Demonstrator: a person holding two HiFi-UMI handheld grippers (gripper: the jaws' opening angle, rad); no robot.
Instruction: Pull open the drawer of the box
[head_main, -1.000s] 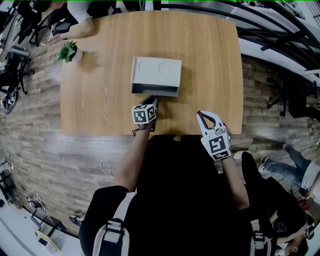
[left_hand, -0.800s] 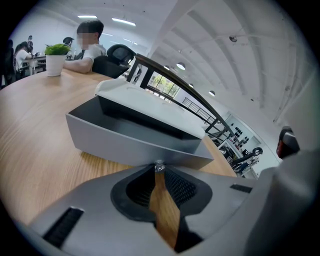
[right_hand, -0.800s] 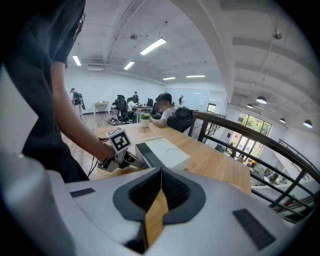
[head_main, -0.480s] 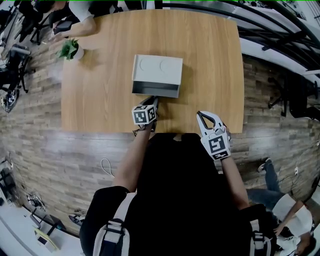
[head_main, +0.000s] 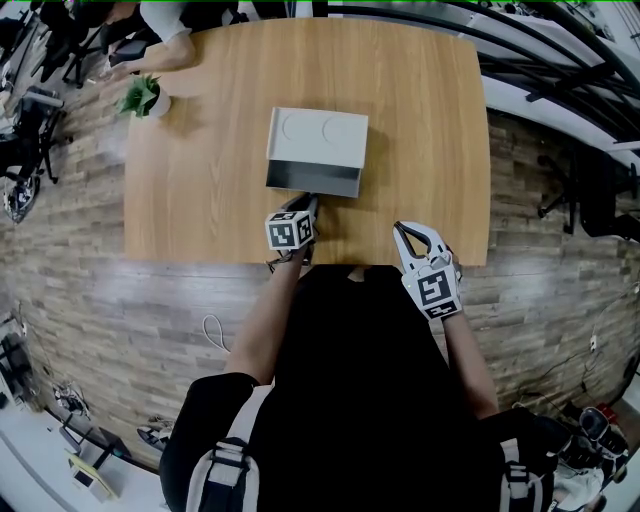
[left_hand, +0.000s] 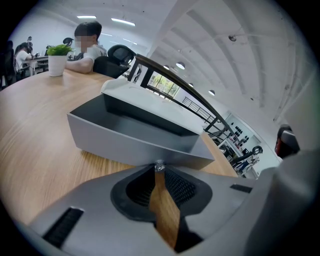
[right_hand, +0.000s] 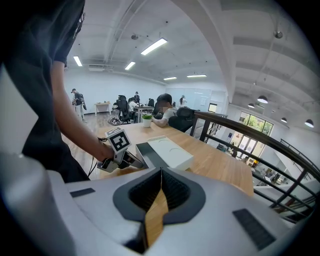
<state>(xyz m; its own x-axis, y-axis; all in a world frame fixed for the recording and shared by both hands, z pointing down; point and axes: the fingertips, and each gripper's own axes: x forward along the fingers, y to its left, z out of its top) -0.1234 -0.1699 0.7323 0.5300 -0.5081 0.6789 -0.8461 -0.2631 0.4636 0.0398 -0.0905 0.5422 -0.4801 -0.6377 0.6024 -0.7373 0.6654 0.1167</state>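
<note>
The drawer (left_hand: 135, 142) is already drawn partway out of the box (head_main: 318, 140), directly ahead of the left gripper (left_hand: 159, 169), which is clamped on its small knob (left_hand: 159, 164). The right gripper (right_hand: 160, 172) is kept closed, empty, well aside. Little pulling is judged left.

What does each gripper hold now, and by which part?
The left gripper grips the drawer by its small front knob. The right gripper is shut, empty.

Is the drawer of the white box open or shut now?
Open. The drawer sticks out of the box front, its dark inside showing; the left gripper is shut on its small knob.
</note>
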